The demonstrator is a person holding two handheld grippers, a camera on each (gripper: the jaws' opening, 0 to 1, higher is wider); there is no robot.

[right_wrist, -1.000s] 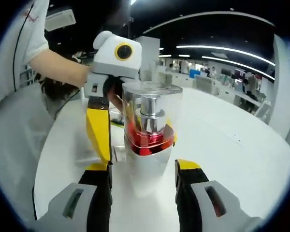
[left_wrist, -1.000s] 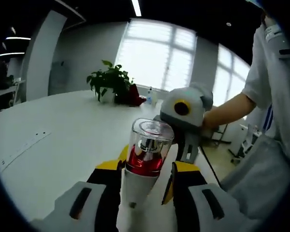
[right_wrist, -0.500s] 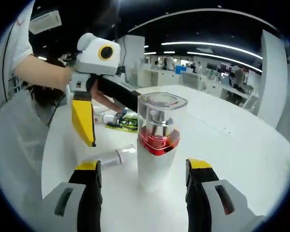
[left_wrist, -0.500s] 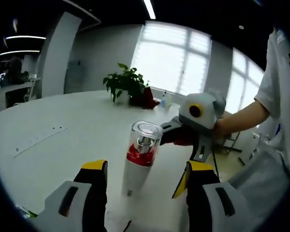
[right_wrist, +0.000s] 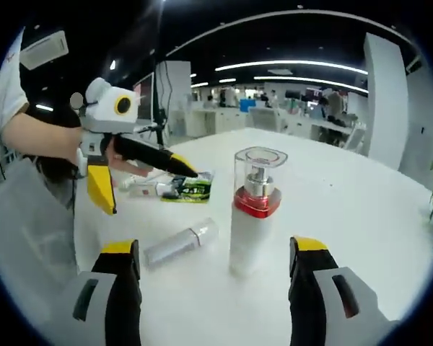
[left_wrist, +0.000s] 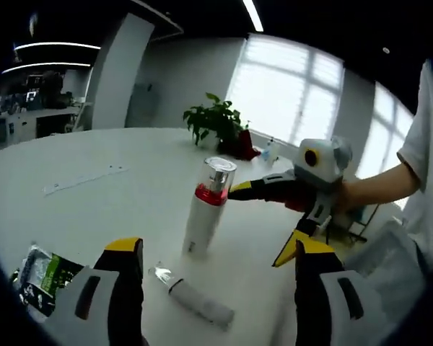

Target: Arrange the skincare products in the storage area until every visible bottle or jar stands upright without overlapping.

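White pump bottle with clear square cap and red collar [right_wrist: 254,213] stands upright on glossy white surface [right_wrist: 361,238]; slim frosted tube [right_wrist: 179,244] lies beside. My left claw [left_wrist: 213,263] and right claw [right_wrist: 213,268] gape, empty.

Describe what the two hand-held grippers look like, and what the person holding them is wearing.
Each hand-held gripper has black jaws tipped in yellow on light grey bases with dark slots. Seen from the other side, the right hand-held gripper and the left hand-held gripper each carry a white housing with a yellow-ringed black lens. The person wears a white short sleeve and pale grey trousers.
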